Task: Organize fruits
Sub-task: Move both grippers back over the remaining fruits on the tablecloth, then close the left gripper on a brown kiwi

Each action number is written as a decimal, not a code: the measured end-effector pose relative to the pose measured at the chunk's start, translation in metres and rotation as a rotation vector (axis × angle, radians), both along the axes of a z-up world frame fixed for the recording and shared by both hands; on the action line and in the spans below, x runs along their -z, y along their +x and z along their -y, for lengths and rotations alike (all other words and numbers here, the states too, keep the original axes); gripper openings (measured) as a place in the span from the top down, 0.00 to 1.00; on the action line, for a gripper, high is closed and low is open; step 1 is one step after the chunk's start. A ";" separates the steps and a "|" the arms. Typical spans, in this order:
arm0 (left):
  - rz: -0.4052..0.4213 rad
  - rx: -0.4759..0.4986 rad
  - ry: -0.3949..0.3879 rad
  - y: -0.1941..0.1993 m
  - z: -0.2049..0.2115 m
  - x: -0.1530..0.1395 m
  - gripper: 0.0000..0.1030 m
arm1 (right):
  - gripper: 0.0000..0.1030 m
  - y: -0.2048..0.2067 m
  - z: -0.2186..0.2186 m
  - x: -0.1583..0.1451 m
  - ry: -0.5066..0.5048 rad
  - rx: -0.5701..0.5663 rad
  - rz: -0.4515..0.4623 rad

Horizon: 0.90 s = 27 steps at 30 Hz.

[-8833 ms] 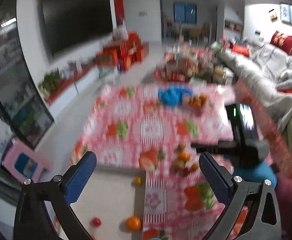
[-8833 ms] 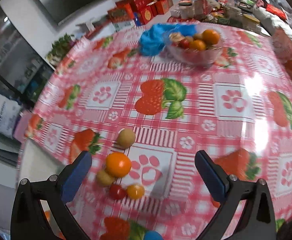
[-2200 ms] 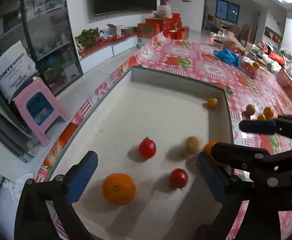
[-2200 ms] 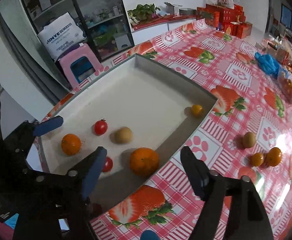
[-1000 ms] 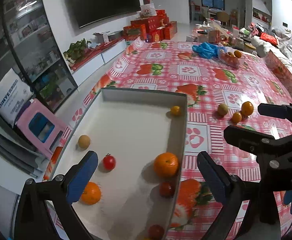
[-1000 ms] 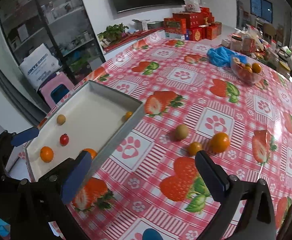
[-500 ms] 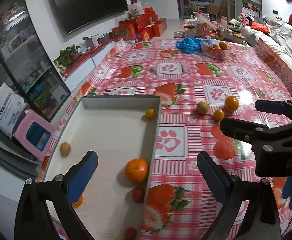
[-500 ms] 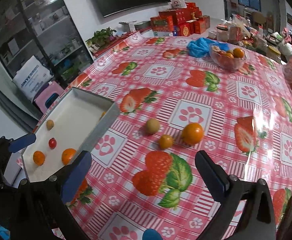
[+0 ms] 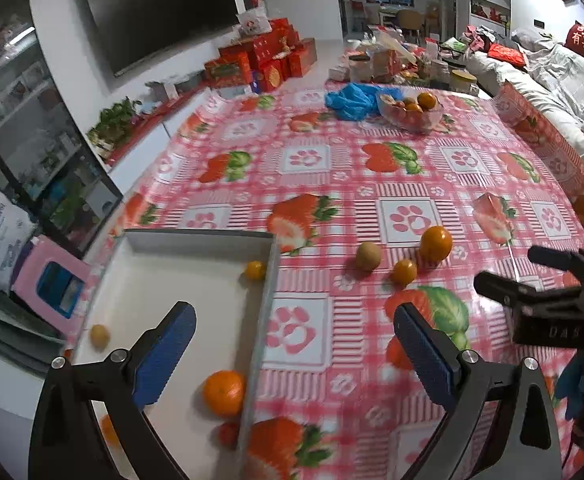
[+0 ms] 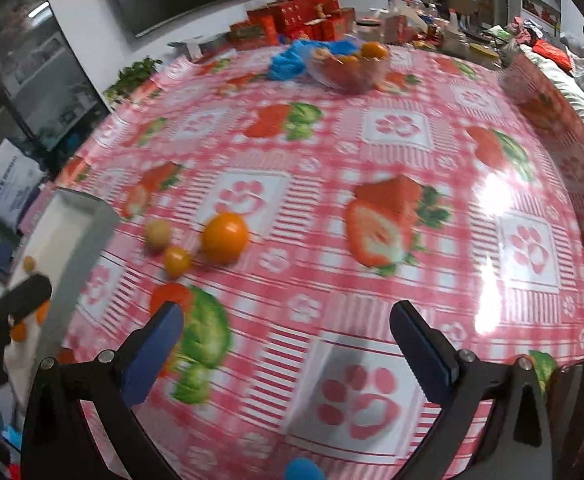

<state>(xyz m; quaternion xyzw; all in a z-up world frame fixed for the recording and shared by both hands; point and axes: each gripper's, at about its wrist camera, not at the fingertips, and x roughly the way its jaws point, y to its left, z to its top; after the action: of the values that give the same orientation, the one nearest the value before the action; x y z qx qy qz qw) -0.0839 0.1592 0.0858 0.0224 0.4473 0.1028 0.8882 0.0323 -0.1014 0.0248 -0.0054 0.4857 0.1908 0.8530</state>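
Three loose fruits are grouped on the desk: a large orange, a small orange touching or just beside it, and a brownish round fruit nearby. Inside the shallow grey tray, a large orange, small orange, pale fruit and red tomato are scattered.

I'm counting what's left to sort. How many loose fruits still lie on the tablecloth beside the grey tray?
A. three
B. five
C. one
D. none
A: a large orange, a small orange and a brownish fruit lie together on the tablecloth, outside the grey tray.
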 end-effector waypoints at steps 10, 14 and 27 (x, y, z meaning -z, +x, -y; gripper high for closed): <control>-0.040 0.027 -0.015 0.048 0.020 0.036 0.03 | 0.00 -0.015 0.013 0.025 -0.129 -0.015 0.062; -0.026 0.021 -0.060 0.064 0.019 0.037 0.04 | 0.00 -0.023 0.009 0.028 -0.156 -0.034 0.114; -0.102 0.010 -0.109 0.097 0.014 0.073 0.32 | 0.00 -0.024 0.009 0.028 -0.153 -0.035 0.121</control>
<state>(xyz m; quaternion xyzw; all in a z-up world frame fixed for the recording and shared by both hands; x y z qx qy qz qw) 0.0130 0.1449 0.0124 -0.0185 0.4968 0.0723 0.8647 0.0087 -0.1107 -0.0035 -0.0908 0.4462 0.1672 0.8745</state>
